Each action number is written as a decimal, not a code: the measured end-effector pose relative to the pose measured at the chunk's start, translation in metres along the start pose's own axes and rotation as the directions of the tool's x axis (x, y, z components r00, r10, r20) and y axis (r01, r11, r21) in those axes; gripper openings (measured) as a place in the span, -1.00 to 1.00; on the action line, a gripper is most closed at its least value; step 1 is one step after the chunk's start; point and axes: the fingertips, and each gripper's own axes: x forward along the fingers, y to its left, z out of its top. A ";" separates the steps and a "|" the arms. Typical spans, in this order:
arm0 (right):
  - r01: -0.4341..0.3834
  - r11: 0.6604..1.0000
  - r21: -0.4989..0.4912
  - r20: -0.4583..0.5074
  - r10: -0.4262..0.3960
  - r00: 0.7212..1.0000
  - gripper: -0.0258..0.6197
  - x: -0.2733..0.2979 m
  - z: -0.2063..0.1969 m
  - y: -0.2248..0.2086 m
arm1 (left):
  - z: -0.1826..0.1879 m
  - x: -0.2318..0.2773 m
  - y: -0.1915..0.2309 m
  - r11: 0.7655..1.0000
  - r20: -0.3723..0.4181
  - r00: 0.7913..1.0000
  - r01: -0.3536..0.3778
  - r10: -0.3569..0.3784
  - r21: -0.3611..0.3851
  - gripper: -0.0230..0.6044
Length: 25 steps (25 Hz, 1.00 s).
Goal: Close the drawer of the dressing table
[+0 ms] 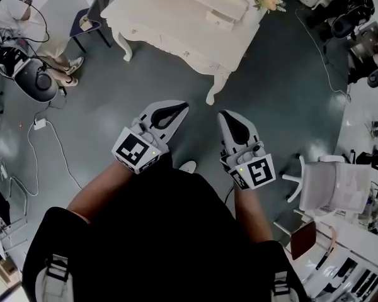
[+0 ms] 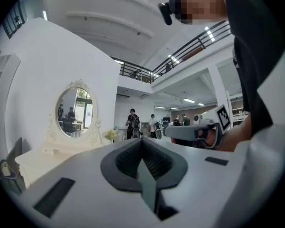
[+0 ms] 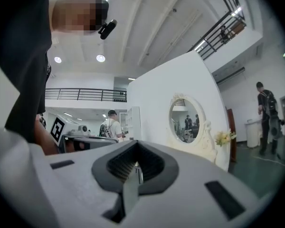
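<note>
The cream dressing table (image 1: 176, 24) stands at the top of the head view, a good way in front of both grippers; its drawer cannot be made out from here. Its oval mirror (image 2: 75, 112) (image 3: 186, 122) shows in both gripper views. My left gripper (image 1: 178, 110) (image 2: 142, 140) and right gripper (image 1: 226, 116) (image 3: 135, 144) are held level, side by side, above the grey floor. On each, the jaws are closed tip to tip with nothing between them. Neither gripper touches the table.
A flower bunch (image 1: 268, 2) sits on the table's right end. A white chair (image 1: 334, 184) stands at the right, a dark chair (image 1: 88, 17) at the table's left. A black office chair (image 1: 34, 77) and a floor cable (image 1: 38, 143) lie left. People stand in the background.
</note>
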 end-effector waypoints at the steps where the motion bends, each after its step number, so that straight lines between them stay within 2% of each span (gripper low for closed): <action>1: -0.001 1.000 0.005 0.002 0.001 1.000 -0.92 0.001 -0.001 -0.001 | 0.000 -0.001 0.001 1.000 -0.002 1.000 -0.002 0.002 0.004 -0.95; 7: -0.001 1.000 0.029 0.007 0.001 1.000 -0.92 0.022 -0.004 -0.001 | 0.007 -0.006 0.015 1.000 0.016 1.000 -0.008 0.008 0.009 -0.95; 13: -0.004 1.000 -0.016 -0.032 0.004 0.999 -0.92 0.057 -0.009 0.008 | -0.005 -0.014 0.046 1.000 -0.009 1.000 0.009 -0.009 0.013 -0.95; 16: 0.019 0.999 -0.040 -0.045 -0.020 0.999 -0.92 0.080 -0.008 0.007 | -0.002 -0.012 0.067 0.999 -0.002 0.999 0.041 -0.041 0.009 -0.95; 25: 0.073 0.997 -0.029 -0.045 -0.075 0.996 -0.92 0.160 -0.006 0.010 | 0.012 -0.013 0.140 0.991 0.028 0.990 0.136 -0.137 0.019 -0.95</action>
